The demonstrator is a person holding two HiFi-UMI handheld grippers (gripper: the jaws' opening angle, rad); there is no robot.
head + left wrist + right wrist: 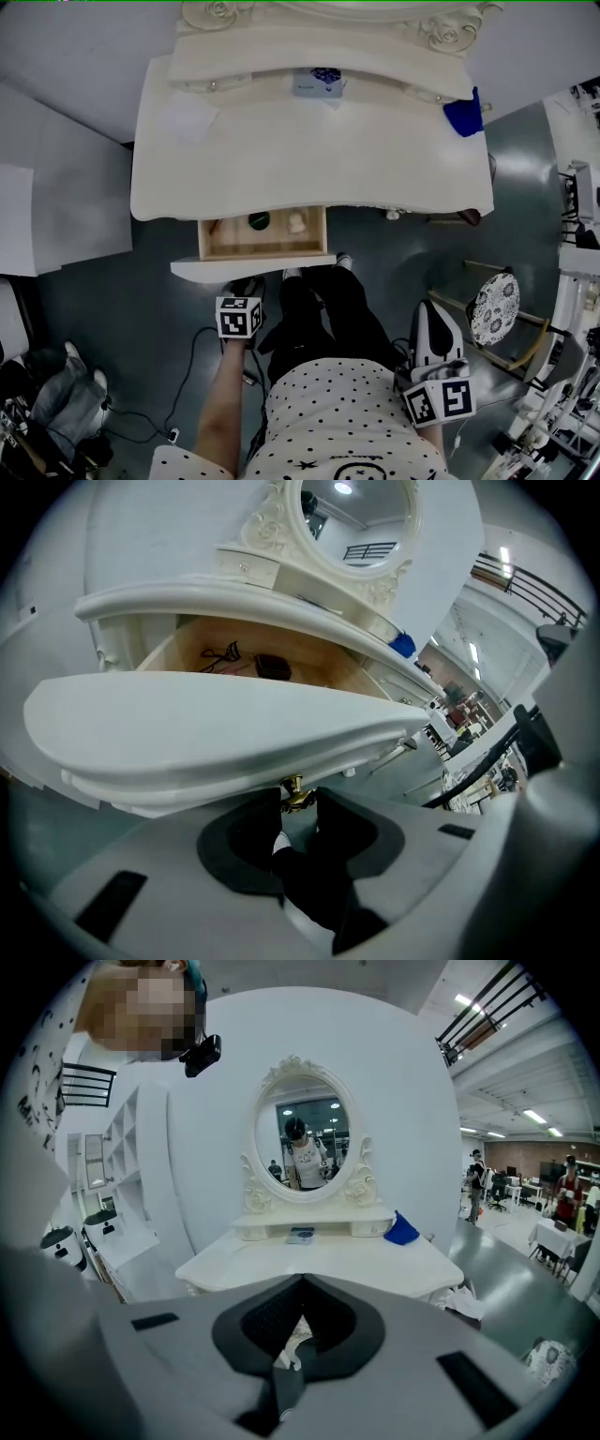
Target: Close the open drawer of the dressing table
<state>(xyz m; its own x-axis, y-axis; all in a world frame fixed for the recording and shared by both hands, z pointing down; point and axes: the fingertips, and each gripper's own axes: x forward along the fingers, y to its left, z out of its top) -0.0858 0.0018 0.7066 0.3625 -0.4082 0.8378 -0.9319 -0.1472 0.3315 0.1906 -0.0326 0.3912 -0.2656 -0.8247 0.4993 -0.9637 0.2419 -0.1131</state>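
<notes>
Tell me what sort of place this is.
Probably a big workshop or showroom hall rather than a home: the dressing table and its oval mirror stand on a bare grey floor, with strip lights on an open ceiling and people among desks behind.

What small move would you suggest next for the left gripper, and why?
Probably push the left gripper straight forward toward the dressing table, to slide the drawer in. Its jaws appear closed on the brass knob of the drawer front, and the drawer stands pulled out, its wooden inside showing.
</notes>
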